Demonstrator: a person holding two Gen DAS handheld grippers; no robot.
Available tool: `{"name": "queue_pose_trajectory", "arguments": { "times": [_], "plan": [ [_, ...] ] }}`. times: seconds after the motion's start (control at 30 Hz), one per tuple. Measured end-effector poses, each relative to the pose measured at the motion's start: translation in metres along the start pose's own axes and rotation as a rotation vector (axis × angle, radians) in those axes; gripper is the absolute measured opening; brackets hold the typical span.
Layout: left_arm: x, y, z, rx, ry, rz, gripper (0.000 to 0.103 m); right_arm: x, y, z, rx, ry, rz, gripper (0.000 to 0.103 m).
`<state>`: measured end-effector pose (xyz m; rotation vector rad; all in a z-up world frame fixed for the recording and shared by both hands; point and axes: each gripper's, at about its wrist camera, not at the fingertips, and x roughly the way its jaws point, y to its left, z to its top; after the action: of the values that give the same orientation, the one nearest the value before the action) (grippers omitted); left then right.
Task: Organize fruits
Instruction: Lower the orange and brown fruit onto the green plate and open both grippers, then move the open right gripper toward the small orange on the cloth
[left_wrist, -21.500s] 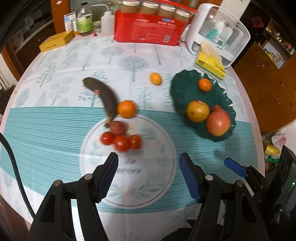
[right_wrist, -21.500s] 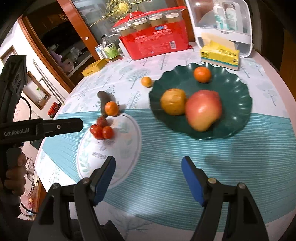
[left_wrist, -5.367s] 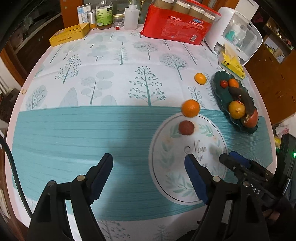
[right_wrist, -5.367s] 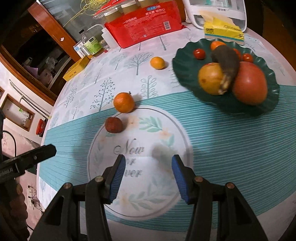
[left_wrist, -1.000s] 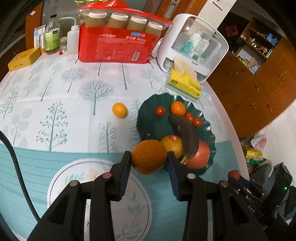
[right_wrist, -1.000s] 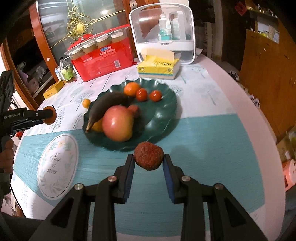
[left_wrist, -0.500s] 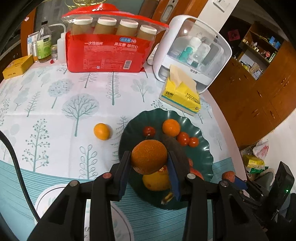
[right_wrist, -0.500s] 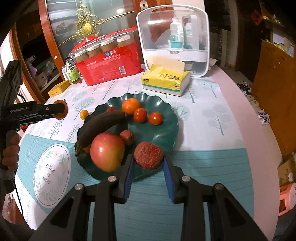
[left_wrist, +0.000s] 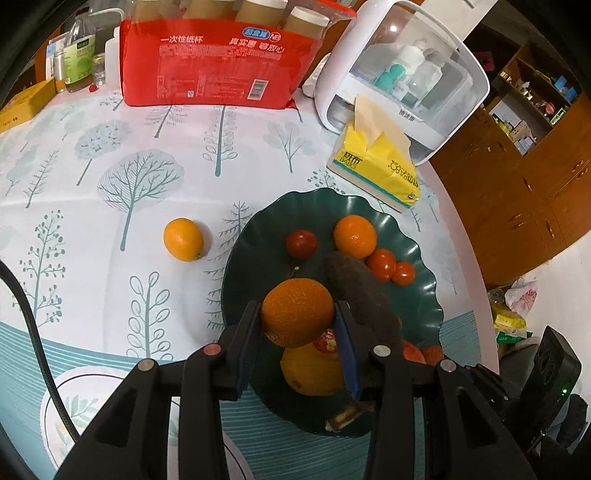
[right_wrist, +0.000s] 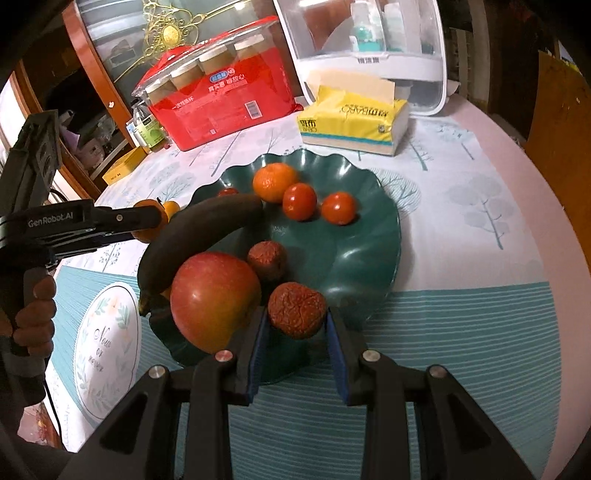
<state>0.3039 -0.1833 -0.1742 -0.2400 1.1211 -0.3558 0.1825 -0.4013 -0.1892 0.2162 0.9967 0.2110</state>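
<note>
Yellow "BAIO" tissue pack (right_wrist: 352, 120); "GenRobot.AI" on left gripper (right_wrist: 155, 218), w/ orange (left_wrist: 297, 312)

Gripped orange (left_wrist: 297, 312) above green plate (left_wrist: 424, 295)

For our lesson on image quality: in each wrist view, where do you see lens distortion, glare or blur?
Left wrist view: fisheye bends the table edge and darkens the corners; the orange in the left gripper is sharp. Right wrist view: soft highlights gleam on the green plate, the far cabinet is dim, and the wrinkled fruit in the right gripper is crisp.
</note>
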Motion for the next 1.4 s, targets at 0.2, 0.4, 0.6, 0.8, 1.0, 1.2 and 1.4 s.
{"name": "queue_pose_trajectory", "arguments": {
  "times": [0.2,0.4,0.6,0.8,1.0,1.2,1.4],
  "plan": [
    [0.0,0.001,0.001,-0.011,-0.005,0.0,0.059,0.004,-0.002,0.0,0.012,0.008,-0.003,0.04],
    [-0.012,0.002,-0.003,-0.027,-0.02,0.012,0.068,-0.003,0.0,0.0,0.016,-0.005,-0.009,0.046],
    [-0.033,0.005,-0.016,-0.036,-0.035,0.036,0.072,-0.012,0.005,-0.002,0.039,-0.009,-0.003,0.052],
    [-0.058,0.012,-0.039,-0.051,-0.04,0.059,0.074,-0.028,0.017,-0.008,0.048,-0.032,0.013,0.055],
    [-0.085,0.024,-0.061,-0.067,-0.052,0.084,0.079,-0.038,0.035,-0.017,0.048,-0.039,0.027,0.055],
    [-0.109,0.042,-0.075,-0.072,-0.053,0.109,0.08,-0.044,0.058,-0.026,0.043,-0.05,0.038,0.056],
    [-0.129,0.066,-0.082,-0.069,-0.054,0.129,0.082,-0.042,0.083,-0.031,0.056,-0.056,0.042,0.057]
  ]
}}
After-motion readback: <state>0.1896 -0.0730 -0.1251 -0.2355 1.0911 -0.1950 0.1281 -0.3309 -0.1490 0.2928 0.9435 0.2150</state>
